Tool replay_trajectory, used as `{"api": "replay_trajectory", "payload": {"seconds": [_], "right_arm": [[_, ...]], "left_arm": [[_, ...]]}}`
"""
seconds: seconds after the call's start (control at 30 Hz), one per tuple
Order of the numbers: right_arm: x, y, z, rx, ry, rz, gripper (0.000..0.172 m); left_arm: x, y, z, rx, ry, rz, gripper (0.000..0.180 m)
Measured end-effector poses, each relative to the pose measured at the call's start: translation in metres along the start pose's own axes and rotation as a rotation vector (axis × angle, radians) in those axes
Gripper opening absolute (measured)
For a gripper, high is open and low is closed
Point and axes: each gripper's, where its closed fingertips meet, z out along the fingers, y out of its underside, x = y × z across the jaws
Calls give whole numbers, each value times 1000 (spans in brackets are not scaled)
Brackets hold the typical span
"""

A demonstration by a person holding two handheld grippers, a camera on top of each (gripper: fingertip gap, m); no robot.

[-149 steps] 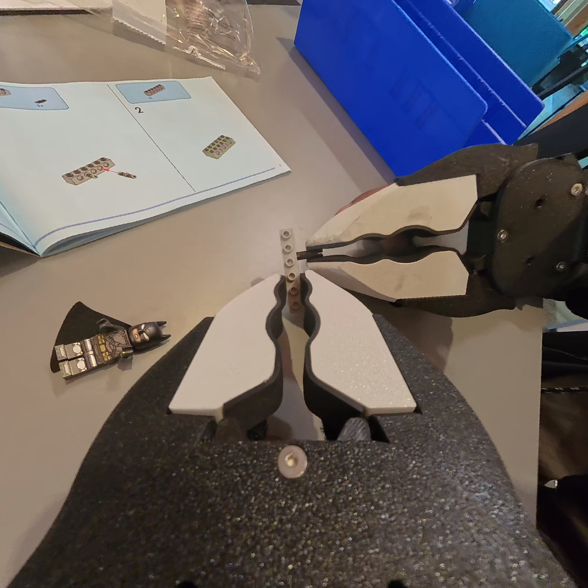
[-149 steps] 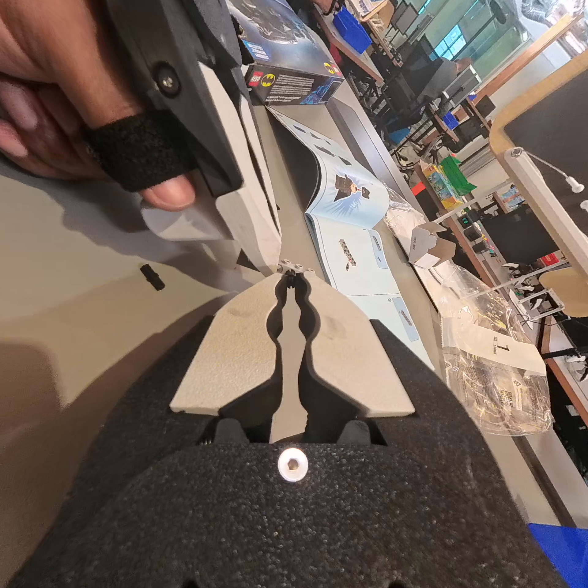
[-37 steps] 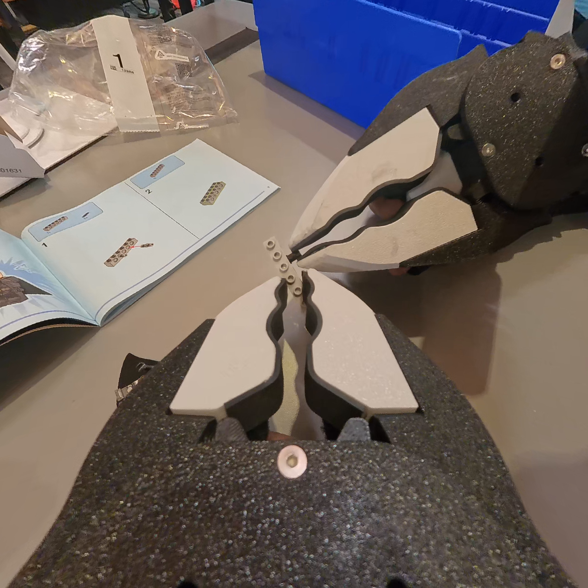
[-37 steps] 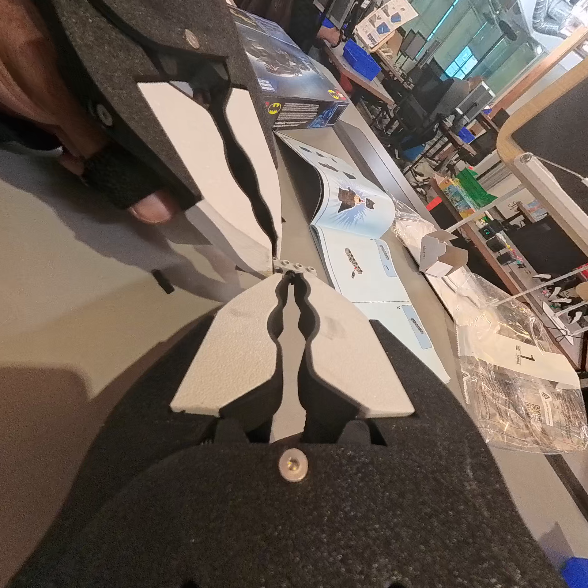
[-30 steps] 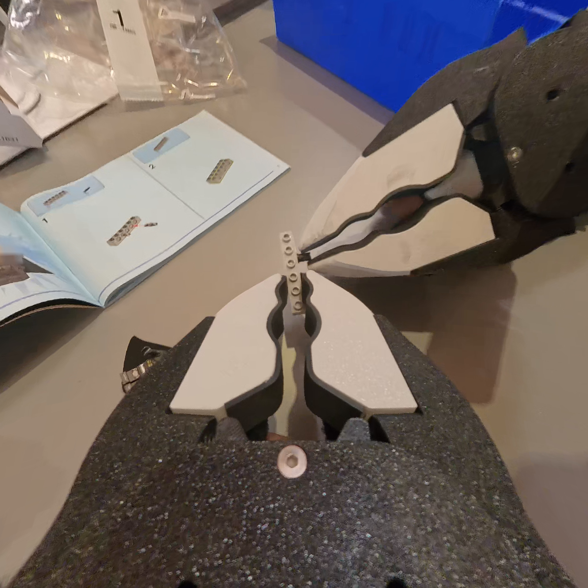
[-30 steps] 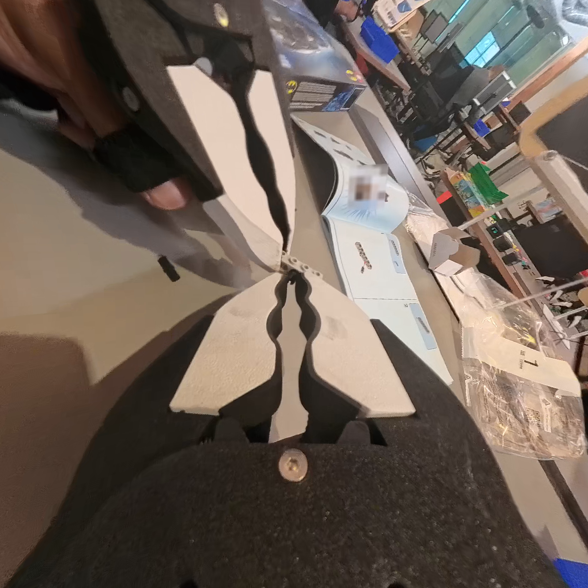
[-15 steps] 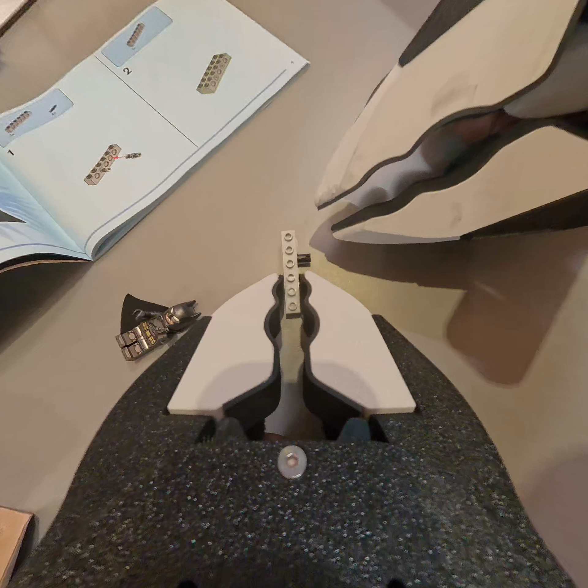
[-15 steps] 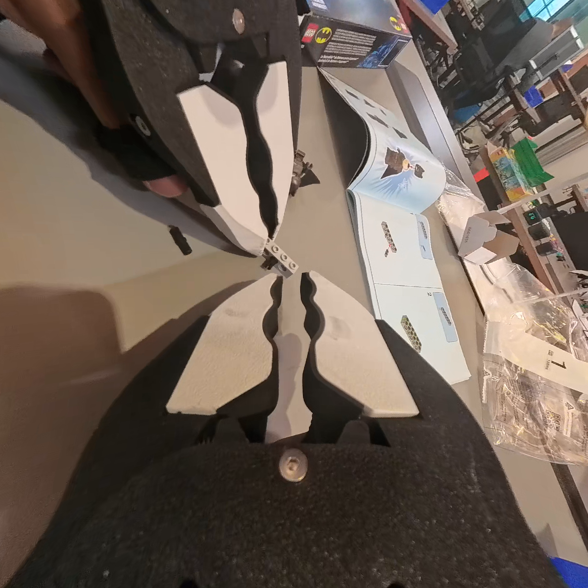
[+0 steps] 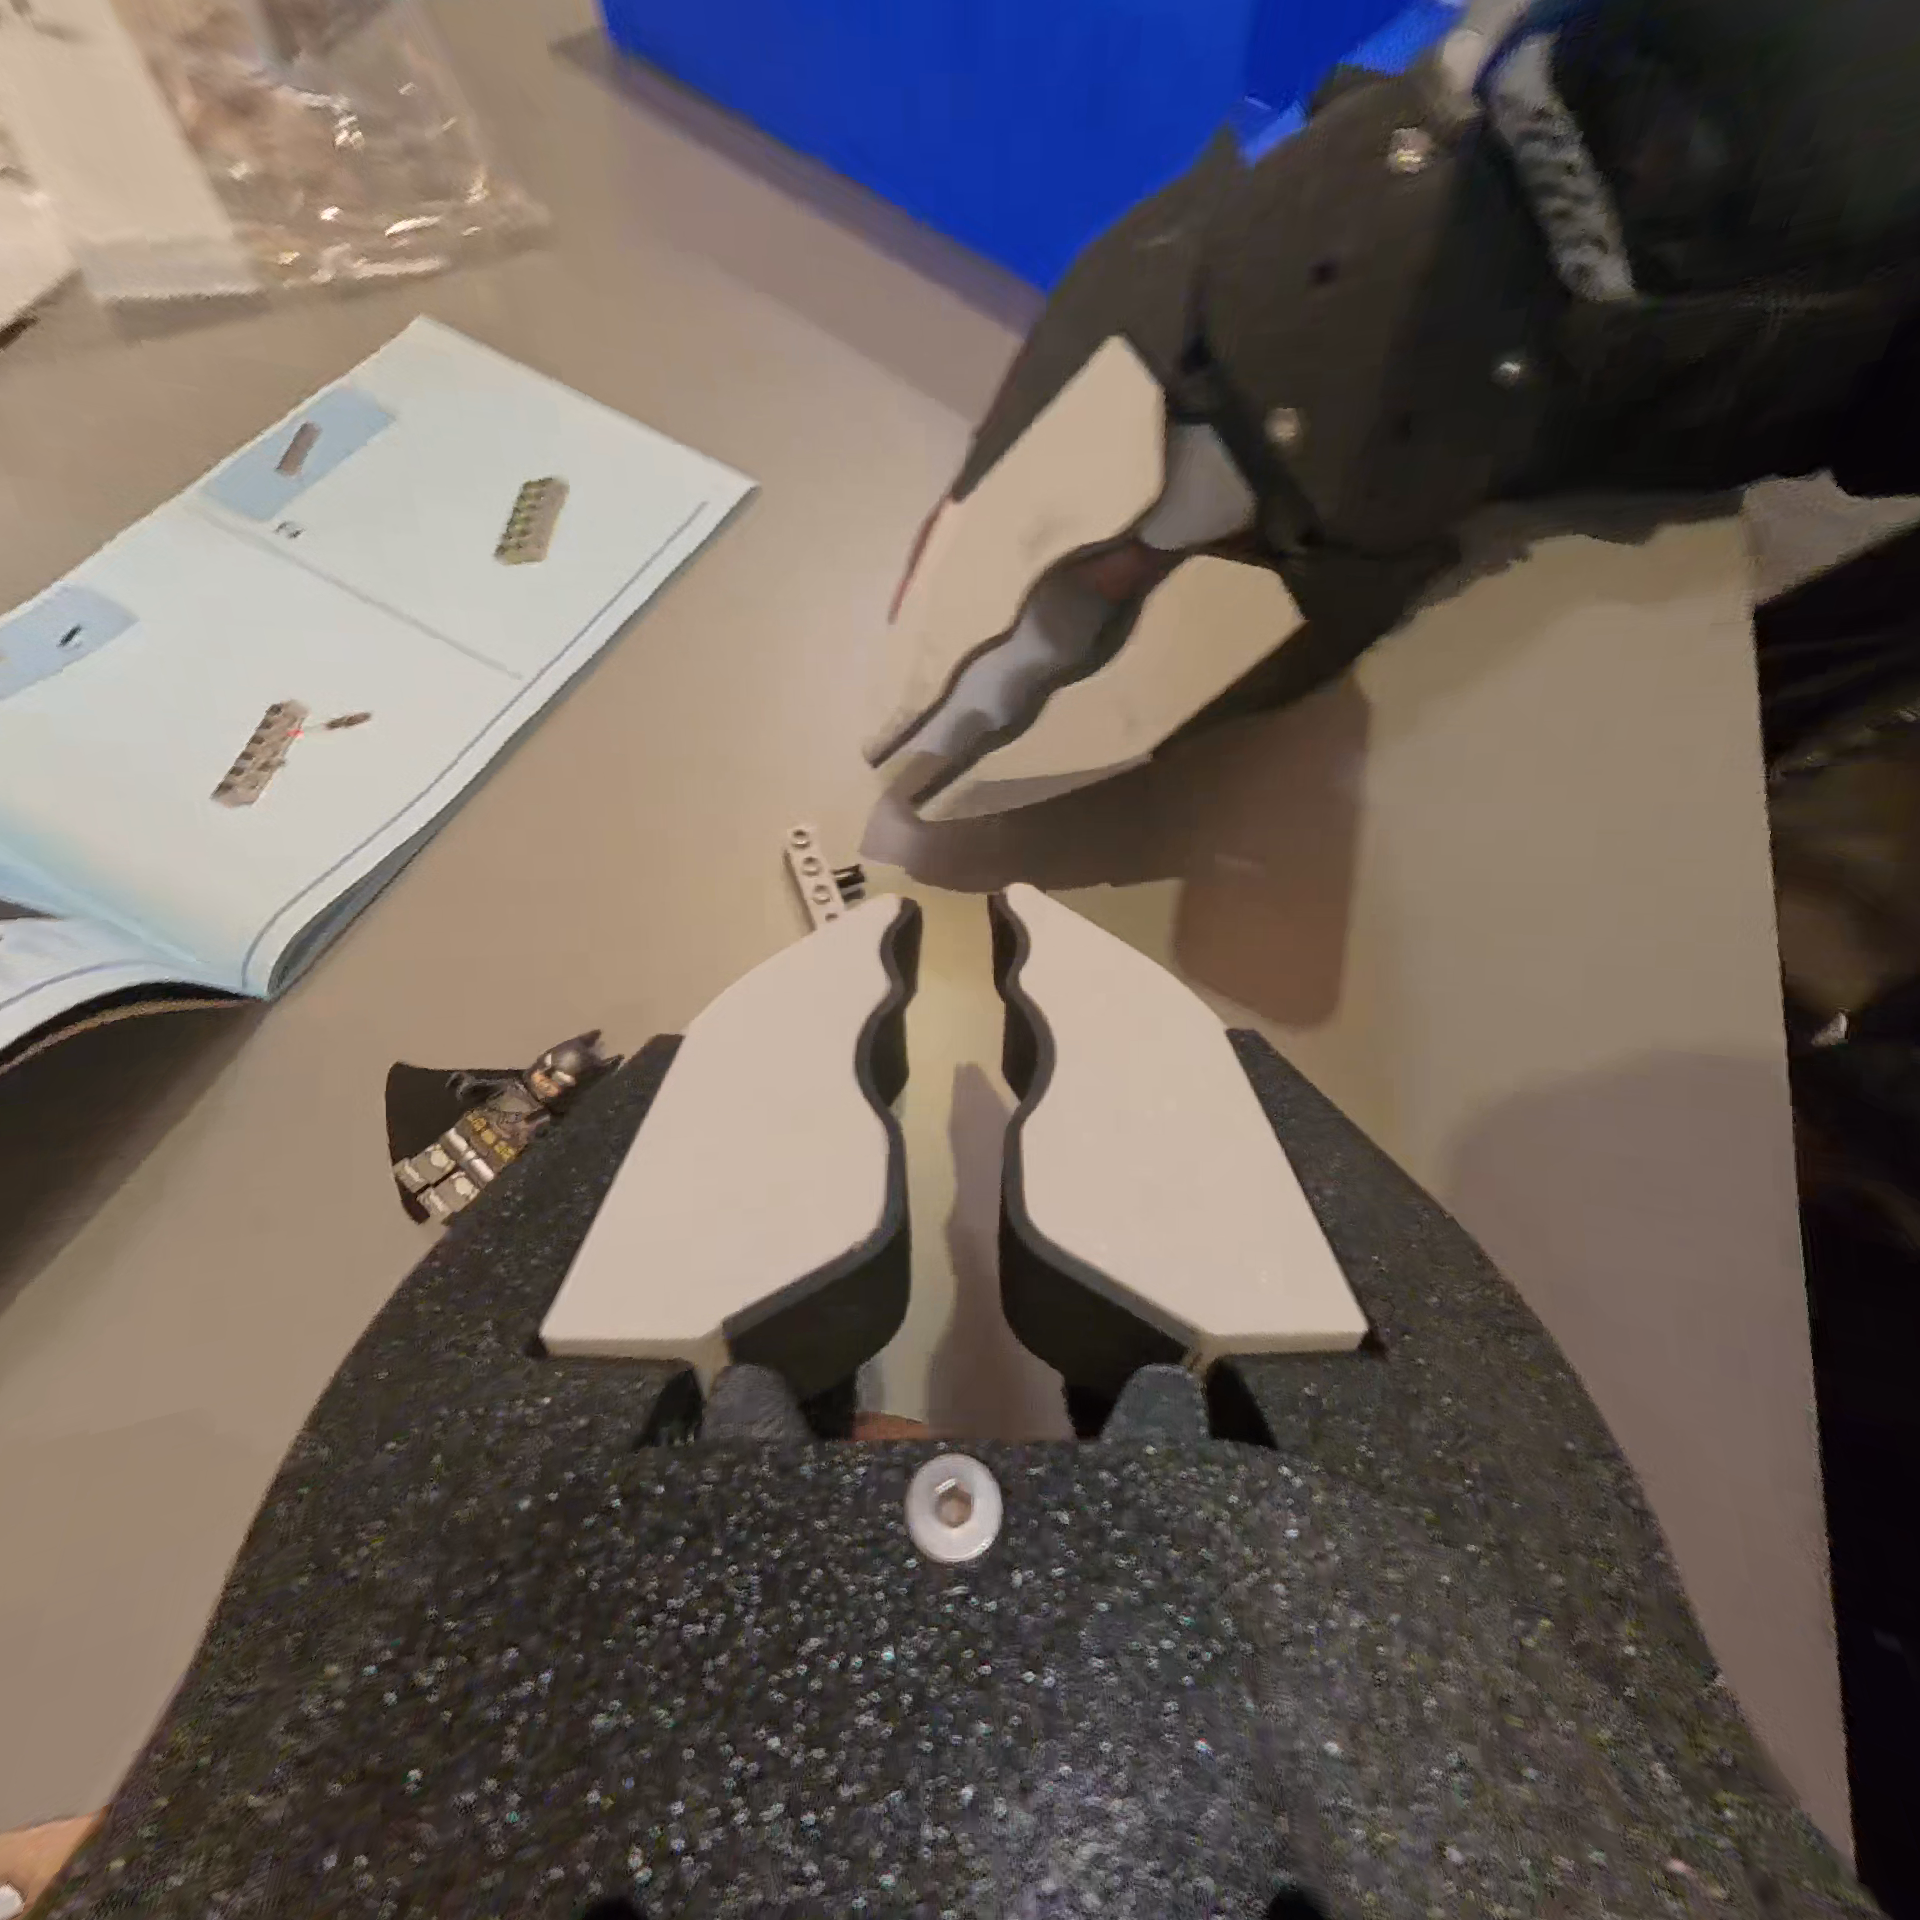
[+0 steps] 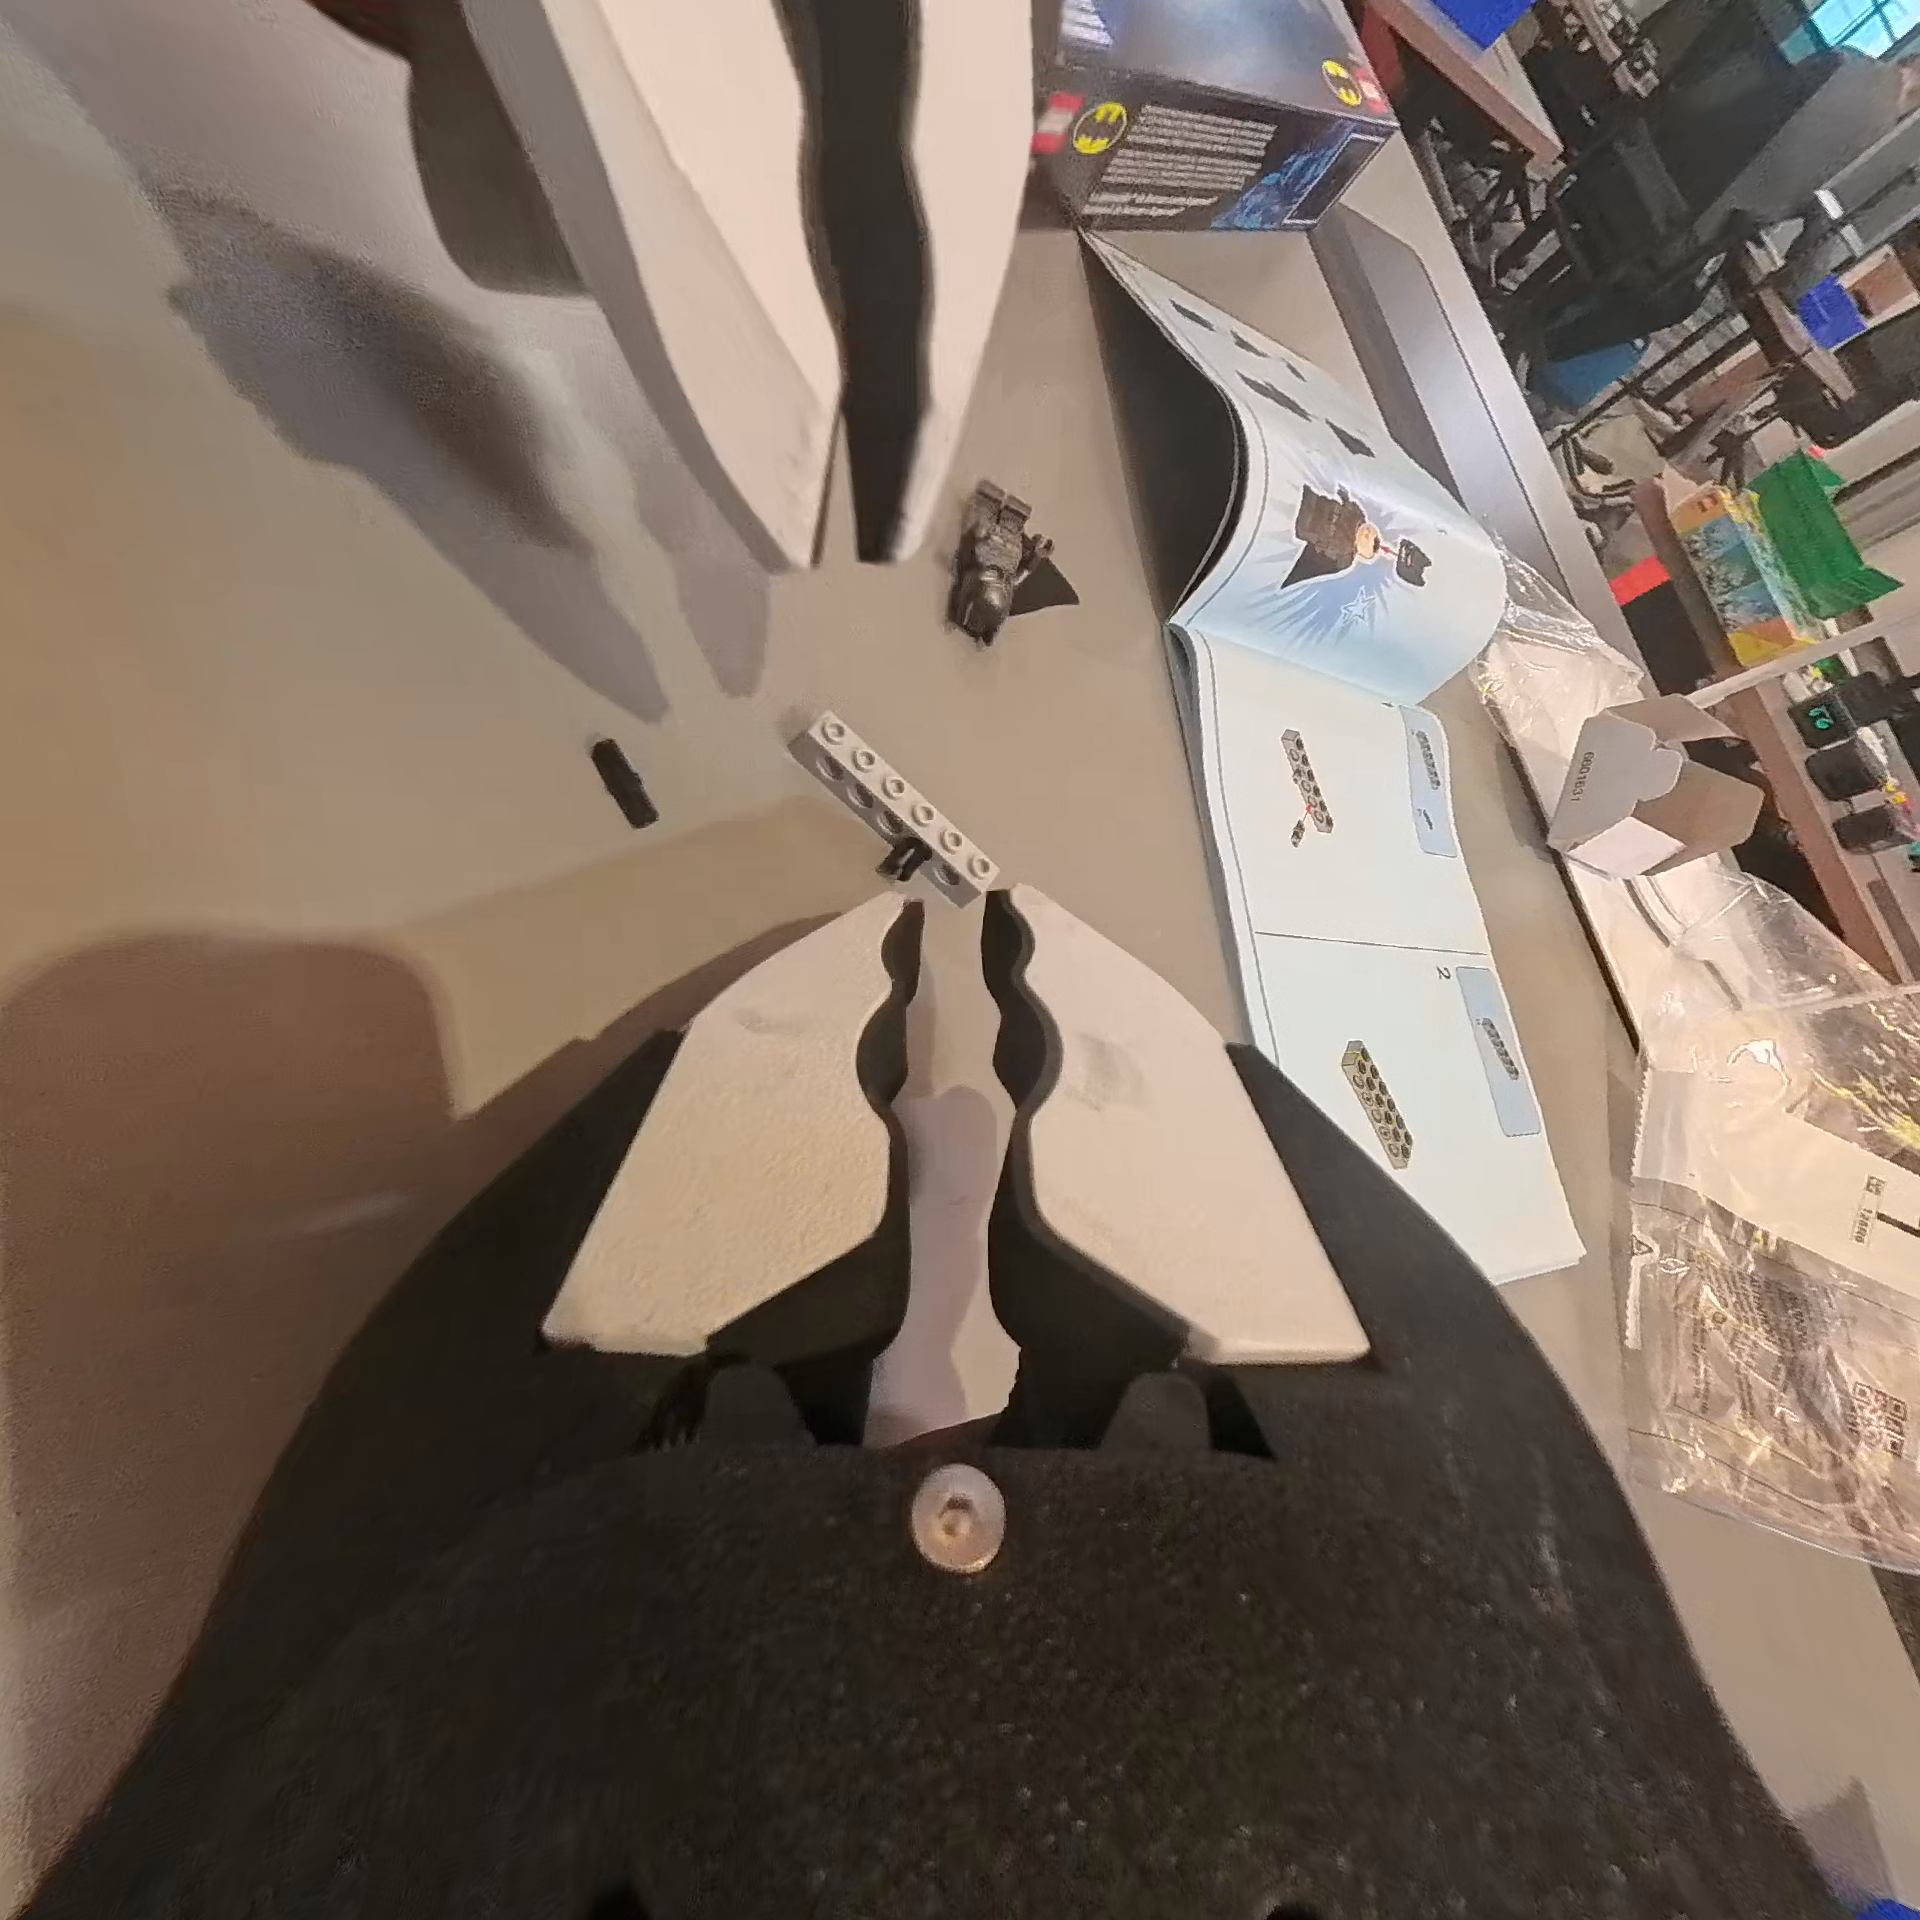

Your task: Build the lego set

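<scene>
- On the tan tabletop (image 10: 312,582), a grey holed brick (image 10: 891,805) lies flat, free of both grippers; a short black pin (image 10: 902,858) sticks out of one side hole, so brick and pin read as one joined piece.
- Left gripper (image 9: 954,906): fingers apart, only bare table shows between them. The brick (image 9: 812,881) sits just past the left fingertip, partly hidden behind it; not gripped.
- Right gripper (image 10: 951,906): fingers apart too, nothing in the gap. The near end of the brick lies right at its fingertips; contact cannot be told.
- In the left wrist view the right gripper (image 9: 914,795) hangs above the table just beyond the brick, tips parted, blurred.
- A second loose black pin (image 10: 621,781) lies on the table near the brick, apart from it.
- A dark minifigure with cape (image 10: 1000,566) lies flat, well clear of the brick, probably parked aside.
- An open instruction booklet (image 10: 1382,831) lies flat beside the work spot, pages up, likely for reference.
- A clear parts bag (image 10: 1766,1195), a small folded card box (image 10: 1631,800) and a dark set box (image 10: 1195,135) sit farther out; blue bins (image 9: 935,114) stand behind.
</scene>
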Motion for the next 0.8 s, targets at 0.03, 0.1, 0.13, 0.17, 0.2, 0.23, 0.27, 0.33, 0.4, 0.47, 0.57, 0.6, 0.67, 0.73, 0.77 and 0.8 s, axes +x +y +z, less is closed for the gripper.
{"api": "replay_trajectory", "payload": {"seconds": [0.03, 0.1, 0.13, 0.17, 0.2, 0.23, 0.27, 0.33, 0.4, 0.47, 0.57, 0.6, 0.67, 0.73, 0.77, 0.8], "right_arm": [[-1, 0, 0, -1, 0, -6, 12], [-2, 0, 0, -4, 2, -21, 12], [-3, 1, 1, -6, 3, -29, 12], [-3, 1, 1, -7, 5, -36, 11], [-3, 1, 1, -8, 7, -41, 11], [-4, 1, 1, -9, 7, -44, 11], [-4, 1, 1, -9, 6, -45, 11], [-3, 1, 1, -9, 6, -42, 11], [-3, 1, 1, -9, 5, -40, 11], [-4, 1, 2, -11, 5, -43, 11], [-4, 1, 2, -12, 6, -54, 11], [-5, 1, 2, -12, 6, -58, 11], [-6, 1, 2, -12, 6, -69, 11], [-7, 1, 3, -12, 6, -79, 11], [-7, 1, 3, -12, 5, -85, 11], [-8, 1, 3, -12, 5, -89, 11]], "left_arm": [[4, 1, -1, -6, 17, 23, 11], [11, 12, 3, -69, 55, 46, 10], [13, 19, 7, -108, 57, 63, 10], [13, 25, 10, -140, 53, 79, 10], [14, 30, 13, -167, 54, 88, 11], [15, 33, 16, -186, 56, 93, 11], [15, 36, 18, -203, 51, 100, 11], [15, 42, 20, -236, 42, 117, 13], [14, 45, 21, -257, 29, 130, 17], [12, 48, 22, -273, 18, 140, 17], [10, 55, 25, -311, 0, 155, 16], [9, 54, 26, -306, -11, 164, 14], [10, 54, 26, -306, -6, 164, 13], [9, 54, 27, -303, -15, 171, 10], [8, 54, 27, -302, -18, 175, 9], [8, 54, 27, -301, -19, 178, 9]]}}
